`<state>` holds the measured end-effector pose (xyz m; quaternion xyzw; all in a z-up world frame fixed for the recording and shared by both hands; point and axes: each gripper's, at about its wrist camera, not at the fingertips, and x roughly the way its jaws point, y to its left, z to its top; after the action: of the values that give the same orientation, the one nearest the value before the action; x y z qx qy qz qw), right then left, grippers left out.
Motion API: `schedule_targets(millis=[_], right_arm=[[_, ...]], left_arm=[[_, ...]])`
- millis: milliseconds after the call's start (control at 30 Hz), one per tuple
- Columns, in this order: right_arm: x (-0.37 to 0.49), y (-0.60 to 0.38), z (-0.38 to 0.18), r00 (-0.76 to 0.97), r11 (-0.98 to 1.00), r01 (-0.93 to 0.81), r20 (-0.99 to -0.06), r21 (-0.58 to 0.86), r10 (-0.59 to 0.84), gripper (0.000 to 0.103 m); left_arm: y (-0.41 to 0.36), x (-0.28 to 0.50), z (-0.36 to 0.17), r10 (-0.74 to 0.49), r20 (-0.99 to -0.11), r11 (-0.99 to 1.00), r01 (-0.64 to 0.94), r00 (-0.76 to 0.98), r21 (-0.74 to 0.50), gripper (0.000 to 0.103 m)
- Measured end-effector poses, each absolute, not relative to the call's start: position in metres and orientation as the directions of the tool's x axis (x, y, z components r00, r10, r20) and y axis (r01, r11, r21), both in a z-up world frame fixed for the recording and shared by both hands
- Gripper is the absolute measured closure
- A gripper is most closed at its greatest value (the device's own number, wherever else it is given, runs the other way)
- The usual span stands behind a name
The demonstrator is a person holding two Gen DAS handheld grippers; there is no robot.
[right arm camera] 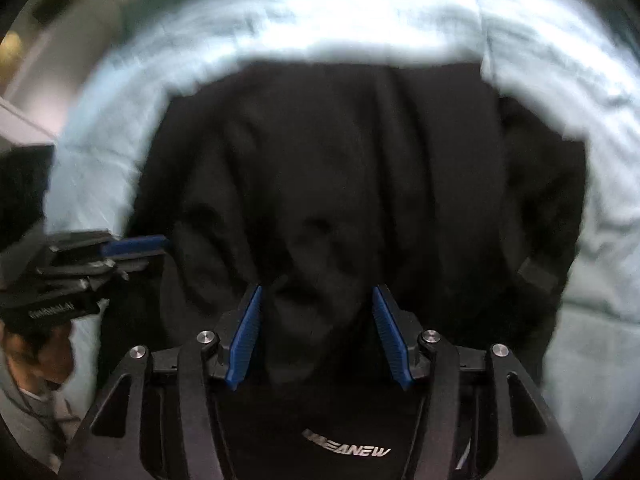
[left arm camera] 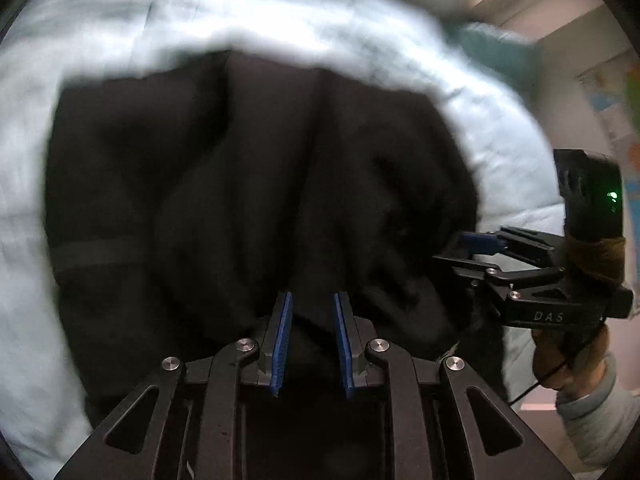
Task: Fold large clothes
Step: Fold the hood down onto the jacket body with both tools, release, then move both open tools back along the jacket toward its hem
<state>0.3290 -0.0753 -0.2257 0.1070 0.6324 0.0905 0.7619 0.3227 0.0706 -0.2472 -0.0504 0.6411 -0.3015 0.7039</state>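
Note:
A large black garment (left arm camera: 248,184) lies bunched on a pale blue bed cover (left arm camera: 120,32); it also fills the right wrist view (right arm camera: 352,184). My left gripper (left arm camera: 313,300) is shut on a fold of the black garment, with fabric bunched between its blue pads. My right gripper (right arm camera: 318,294) has its jaws apart with black cloth bulging between them; whether the pads touch it is unclear. The right gripper also shows in the left wrist view (left arm camera: 472,248) at the garment's right edge. The left gripper shows in the right wrist view (right arm camera: 156,246) at the garment's left edge.
The pale blue bed cover (right arm camera: 360,12) surrounds the garment on all sides. A teal pillow (left arm camera: 496,52) lies at the far right of the bed. A wall with posters (left arm camera: 612,92) stands beyond. Both views are motion-blurred.

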Motion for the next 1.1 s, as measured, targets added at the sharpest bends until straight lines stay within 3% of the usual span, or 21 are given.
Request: schedule_targets(millis=[100, 233, 467, 567, 733, 867, 1100], right_arm=[[0.309, -0.064, -0.258, 0.192, 0.972, -0.033, -0.953, 0.231, 0.233, 0.043], [0.299, -0.049, -0.259, 0.218, 0.986, -0.086, -0.963, 0.142, 0.157, 0.041], [0.314, -0.071, -0.179, 0.341, 0.976, -0.130, -0.917, 0.174, 0.209, 0.041], [0.359, -0.088, -0.170, 0.385, 0.977, -0.072, -0.898, 0.202, 0.214, 0.040], [0.435, -0.093, -0.226, 0.302, 0.964, 0.025, -0.921, 0.265, 0.245, 0.040], [0.440, -0.087, -0.260, 0.239, 0.977, 0.026, -0.951, 0.210, 0.198, 0.040], [0.388, -0.089, -0.200, 0.302, 0.957, -0.034, -0.909, 0.289, 0.285, 0.040]], left_arm=[[0.078, 0.311, -0.275, -0.522, -0.853, 0.806, 0.320, -0.012, -0.498, 0.082], [0.080, 0.311, -0.273, -0.535, -0.845, 0.807, 0.291, -0.006, -0.513, 0.082], [0.064, 0.315, -0.194, -0.565, -0.817, 0.768, 0.436, 0.115, -0.469, 0.081], [0.049, 0.330, -0.192, -0.570, -0.812, 0.761, 0.456, 0.127, -0.462, 0.080], [0.034, 0.347, -0.243, -0.474, -0.877, 0.820, 0.405, 0.082, -0.405, 0.081], [0.037, 0.351, -0.258, -0.495, -0.866, 0.818, 0.372, 0.067, -0.439, 0.080], [0.057, 0.339, -0.217, -0.536, -0.839, 0.785, 0.423, 0.096, -0.453, 0.080]])
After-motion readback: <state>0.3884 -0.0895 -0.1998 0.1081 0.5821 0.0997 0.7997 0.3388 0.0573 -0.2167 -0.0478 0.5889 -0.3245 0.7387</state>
